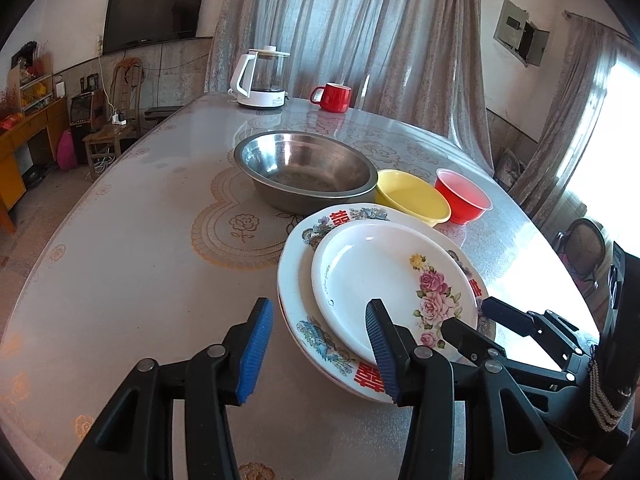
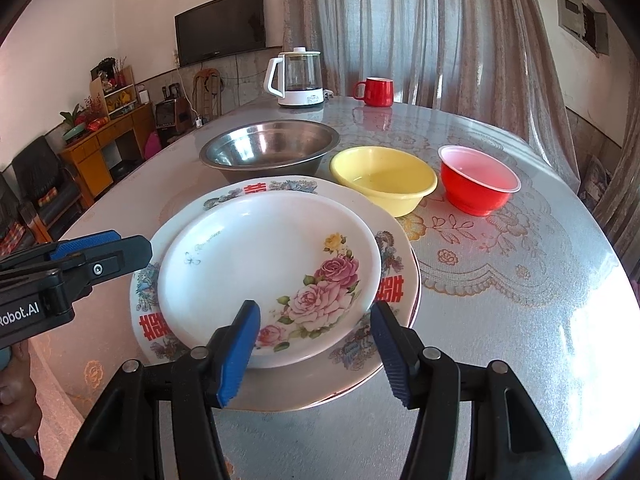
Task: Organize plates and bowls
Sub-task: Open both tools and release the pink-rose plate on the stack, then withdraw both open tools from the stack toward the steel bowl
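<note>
Now rose plate (image 2: 272, 256) stacked on bigger plate (image 2: 400, 236) — steel bowl (image 2: 268, 148) behind

kettle (image 1: 262, 78) | red mug (image 1: 332, 97) | TV (image 1: 154, 12) | curtains (image 1: 360, 20)

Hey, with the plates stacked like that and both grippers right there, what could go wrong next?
1. The rose plate sits off-centre on the patterned plate; lifting the lower one could slide it off.
2. The stack lies near the table edge, so a nudge from the open right gripper may push it over.
3. The left gripper, also open, crowds the same rim; they might collide.
</note>
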The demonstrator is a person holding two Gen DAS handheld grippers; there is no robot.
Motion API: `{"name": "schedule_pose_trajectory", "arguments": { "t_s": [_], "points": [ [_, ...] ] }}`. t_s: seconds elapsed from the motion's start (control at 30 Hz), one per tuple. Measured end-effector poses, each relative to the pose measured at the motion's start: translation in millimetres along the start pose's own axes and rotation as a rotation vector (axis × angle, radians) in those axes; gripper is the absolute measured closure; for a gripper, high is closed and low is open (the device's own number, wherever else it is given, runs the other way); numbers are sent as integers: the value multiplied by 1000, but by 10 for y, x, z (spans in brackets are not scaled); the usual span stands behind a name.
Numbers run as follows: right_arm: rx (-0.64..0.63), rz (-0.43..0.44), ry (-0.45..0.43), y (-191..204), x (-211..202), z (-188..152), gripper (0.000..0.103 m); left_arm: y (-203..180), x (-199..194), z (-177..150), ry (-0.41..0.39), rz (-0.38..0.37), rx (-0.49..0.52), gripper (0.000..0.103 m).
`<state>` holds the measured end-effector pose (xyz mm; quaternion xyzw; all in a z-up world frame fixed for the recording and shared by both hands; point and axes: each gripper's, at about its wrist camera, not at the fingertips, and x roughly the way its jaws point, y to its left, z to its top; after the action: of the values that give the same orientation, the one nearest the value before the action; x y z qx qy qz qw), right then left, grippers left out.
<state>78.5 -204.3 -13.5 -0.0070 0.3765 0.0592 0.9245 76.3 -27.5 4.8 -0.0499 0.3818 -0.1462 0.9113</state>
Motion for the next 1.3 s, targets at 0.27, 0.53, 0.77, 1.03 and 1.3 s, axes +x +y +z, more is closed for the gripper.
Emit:
{"name": "schedule_pose_trajectory", "arguments": {
  "t_s": [0.27,0.53,0.77,1.03,1.3],
  "points": [
    [60,61,-23,-72,-109,34,45,70,-37,-29,10,23,-22,54],
    [82,117,-14,-28,-118,84,45,148,-51,-58,16,39,-43,54],
    [62,145,-14,81,-102,130,45,265,-54,-66,16,55,-72,54],
    [70,187,7,115,-41,180,45,427,-23,-71,27,76,-118,54],
    [93,252,38,177,78,266,45,633,62,-84,61,91,-182,54]
  ]
}}
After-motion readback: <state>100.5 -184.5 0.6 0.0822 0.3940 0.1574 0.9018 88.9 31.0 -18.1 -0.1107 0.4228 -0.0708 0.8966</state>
